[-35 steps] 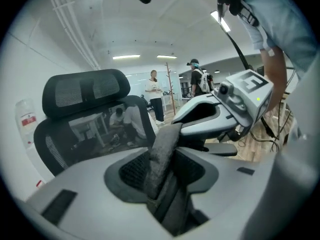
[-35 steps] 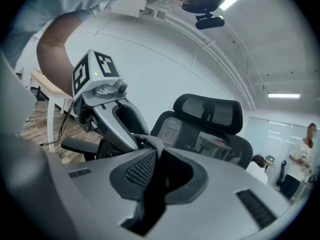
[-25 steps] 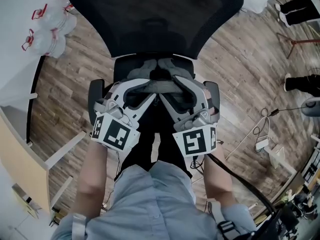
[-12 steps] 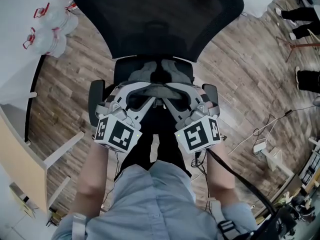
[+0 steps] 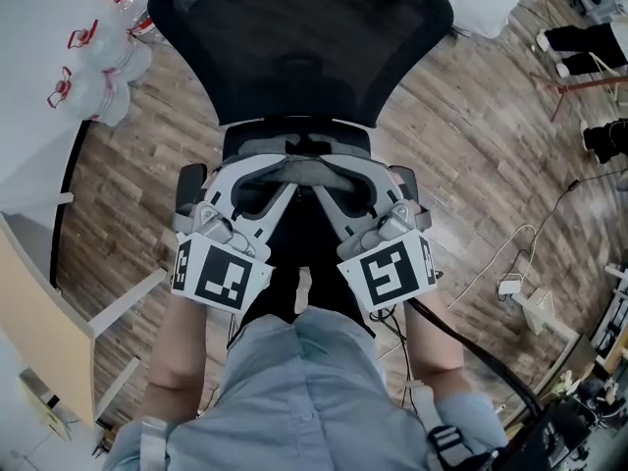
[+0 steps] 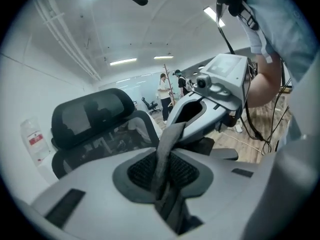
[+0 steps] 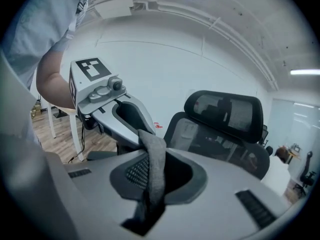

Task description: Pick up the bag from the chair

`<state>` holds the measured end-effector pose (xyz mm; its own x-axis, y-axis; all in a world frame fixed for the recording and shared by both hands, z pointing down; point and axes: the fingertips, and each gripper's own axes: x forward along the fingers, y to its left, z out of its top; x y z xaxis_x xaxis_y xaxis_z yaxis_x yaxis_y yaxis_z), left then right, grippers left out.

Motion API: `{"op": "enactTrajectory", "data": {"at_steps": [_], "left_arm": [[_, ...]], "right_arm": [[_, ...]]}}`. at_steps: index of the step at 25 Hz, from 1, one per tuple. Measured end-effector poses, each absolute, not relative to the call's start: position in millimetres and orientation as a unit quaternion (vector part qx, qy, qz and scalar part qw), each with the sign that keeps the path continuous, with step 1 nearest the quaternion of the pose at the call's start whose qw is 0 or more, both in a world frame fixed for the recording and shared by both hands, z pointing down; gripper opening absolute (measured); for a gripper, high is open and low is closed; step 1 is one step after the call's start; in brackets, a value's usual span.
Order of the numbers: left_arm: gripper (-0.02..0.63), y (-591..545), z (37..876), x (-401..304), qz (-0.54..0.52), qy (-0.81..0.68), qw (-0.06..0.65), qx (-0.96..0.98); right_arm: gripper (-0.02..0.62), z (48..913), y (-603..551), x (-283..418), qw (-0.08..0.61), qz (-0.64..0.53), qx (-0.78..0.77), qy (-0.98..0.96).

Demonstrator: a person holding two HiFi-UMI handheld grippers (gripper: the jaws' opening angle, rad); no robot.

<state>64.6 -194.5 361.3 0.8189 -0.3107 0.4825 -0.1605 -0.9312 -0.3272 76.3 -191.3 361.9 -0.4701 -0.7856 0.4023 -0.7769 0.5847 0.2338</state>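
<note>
A black mesh office chair [image 5: 304,47] stands in front of me. Over its seat a grey bag strap [image 5: 306,172] stretches between my two grippers; the bag itself is mostly hidden beneath them. My left gripper [image 5: 267,183] is shut on the strap [image 6: 164,156], which runs up from between its jaws. My right gripper [image 5: 345,183] is shut on the same strap [image 7: 154,166]. The two grippers sit close together, jaws angled toward each other. The right gripper [image 6: 215,91] shows in the left gripper view, and the left gripper [image 7: 107,101] in the right gripper view.
The chair's armrests [image 5: 188,183] flank the grippers. Water bottles [image 5: 98,62] stand on the wooden floor at upper left by a white table [image 5: 29,86]. Cables and a power strip [image 5: 512,285] lie at right. People's shoes [image 5: 579,37] show at top right.
Both grippers have shifted slightly with the strap held between them, and the strap now lies flatter across them. The chair sits a little higher in the head view.
</note>
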Motion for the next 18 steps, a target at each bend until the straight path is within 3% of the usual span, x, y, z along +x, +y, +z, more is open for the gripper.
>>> {"op": "enactTrajectory", "data": {"at_steps": [9,18], "left_arm": [[0.069,-204,271,62,-0.247,0.173,0.17,-0.938],[0.067,-208,186,66,-0.209,0.178,0.235,-0.932]], "right_arm": [[0.04,272,-200,75,0.246,-0.063,0.452,-0.855],[0.044,185,-207,79,0.195,-0.095,0.483,-0.848]]}}
